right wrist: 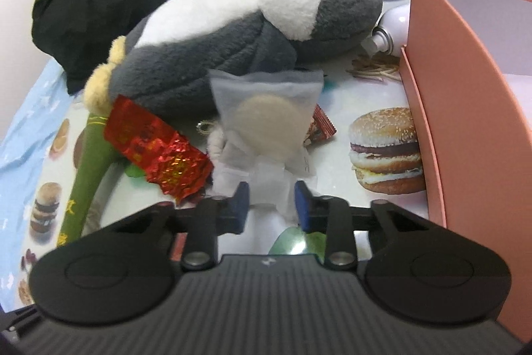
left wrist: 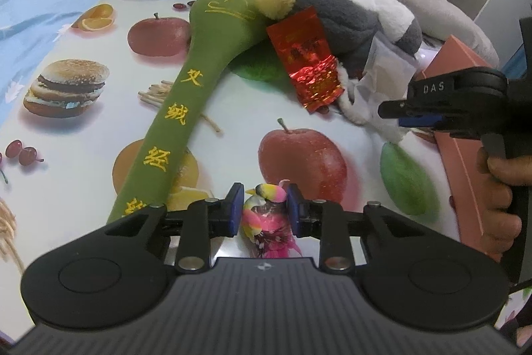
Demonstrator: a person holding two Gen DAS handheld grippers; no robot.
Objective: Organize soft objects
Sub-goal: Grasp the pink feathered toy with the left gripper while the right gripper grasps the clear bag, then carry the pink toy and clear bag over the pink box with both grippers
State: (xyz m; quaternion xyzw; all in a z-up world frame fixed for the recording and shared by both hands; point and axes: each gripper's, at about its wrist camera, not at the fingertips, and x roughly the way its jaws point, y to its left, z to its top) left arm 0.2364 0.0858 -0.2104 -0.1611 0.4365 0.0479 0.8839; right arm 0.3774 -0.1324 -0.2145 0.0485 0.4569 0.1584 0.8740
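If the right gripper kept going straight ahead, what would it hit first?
Probably the translucent pouch already between the right gripper jaws; just beyond lies the grey plush toy. Depth is uncertain.

"DAS" stands in pale letters on the right claw [left wrist: 395,113]. Yellow embroidered characters 艾绒经 run down the green plush massage stick [left wrist: 186,98]; its lowest character is cut off.
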